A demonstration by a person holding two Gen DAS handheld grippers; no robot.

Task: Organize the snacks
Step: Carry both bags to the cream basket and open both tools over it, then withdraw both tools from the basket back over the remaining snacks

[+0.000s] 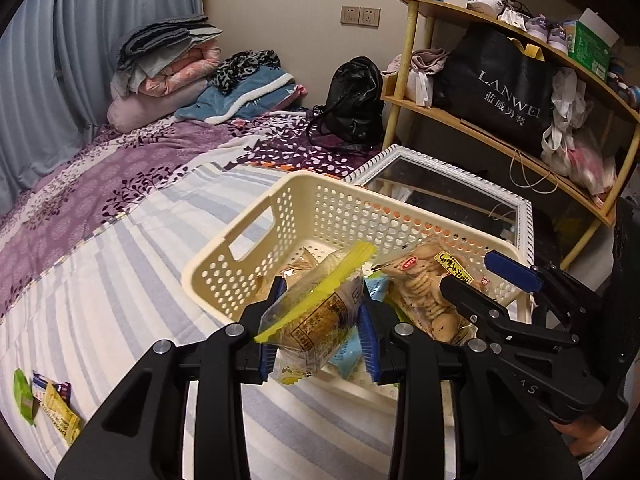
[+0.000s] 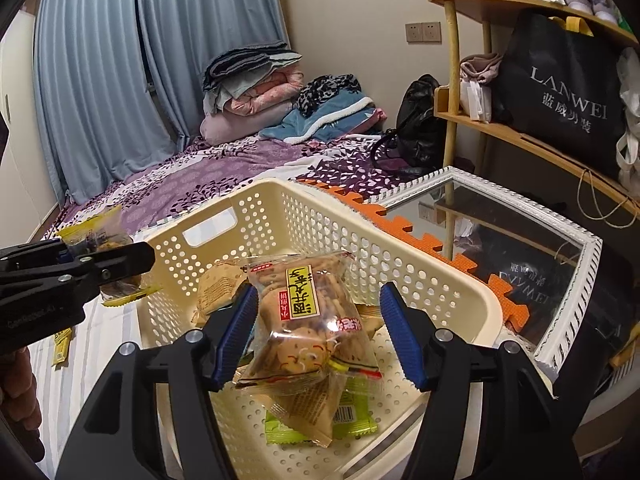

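Our left claw (image 1: 320, 320) pinches a yellow-edged packet (image 1: 316, 316) just short of the basket (image 1: 256, 216) rim; right claw (image 2: 320, 332) spread around the biscuit bag (image 2: 308, 320).

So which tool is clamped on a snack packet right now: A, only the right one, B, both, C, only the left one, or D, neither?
C. The left tool is pinched shut on the yellow-edged snack packet, while the right tool stands open around the cookie bag, which lies in the cream basket; its right pad is clear of the bag.
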